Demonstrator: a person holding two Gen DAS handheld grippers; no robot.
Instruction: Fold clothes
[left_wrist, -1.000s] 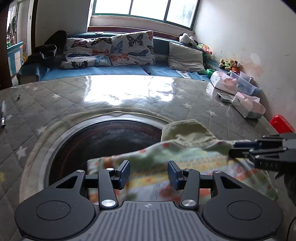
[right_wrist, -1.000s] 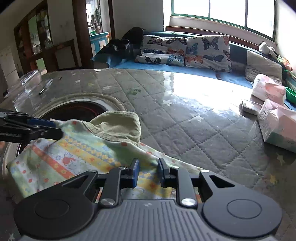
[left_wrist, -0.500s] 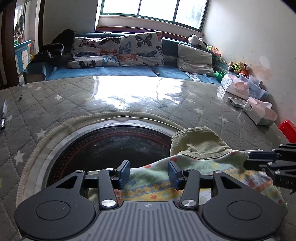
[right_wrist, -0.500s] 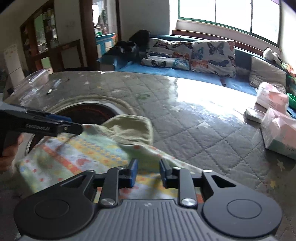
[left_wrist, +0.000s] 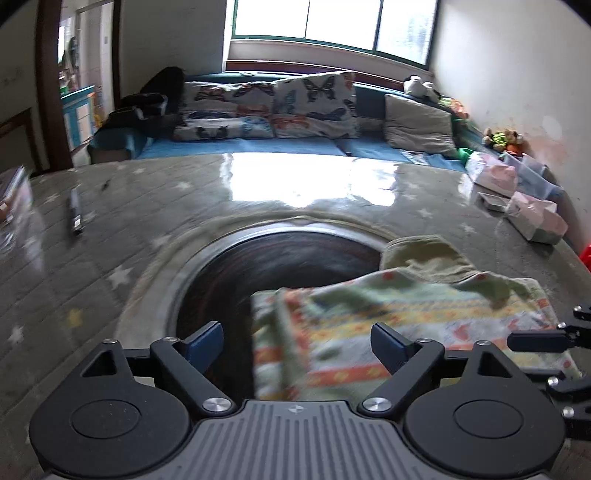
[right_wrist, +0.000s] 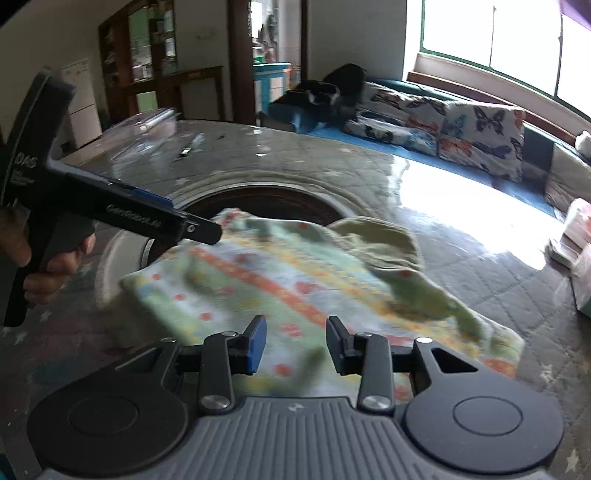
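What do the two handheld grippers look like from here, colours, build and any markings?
Both are black, with a ribbed grey body, round black discs and silver screws. The left gripper and right gripper have blue-padded fingers. The right wrist view shows white lettering along the left gripper's side, too blurred to read.

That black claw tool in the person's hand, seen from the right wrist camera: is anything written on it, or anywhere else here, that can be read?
"DAS" on the broad rear plate of the left claw, partly cut off.
Smaller white lines under it: too blurred to read.
White lettering along its finger: blurred, not legible.
The garment shows a pattern only, no words.
The pink packs are too blurred to read.
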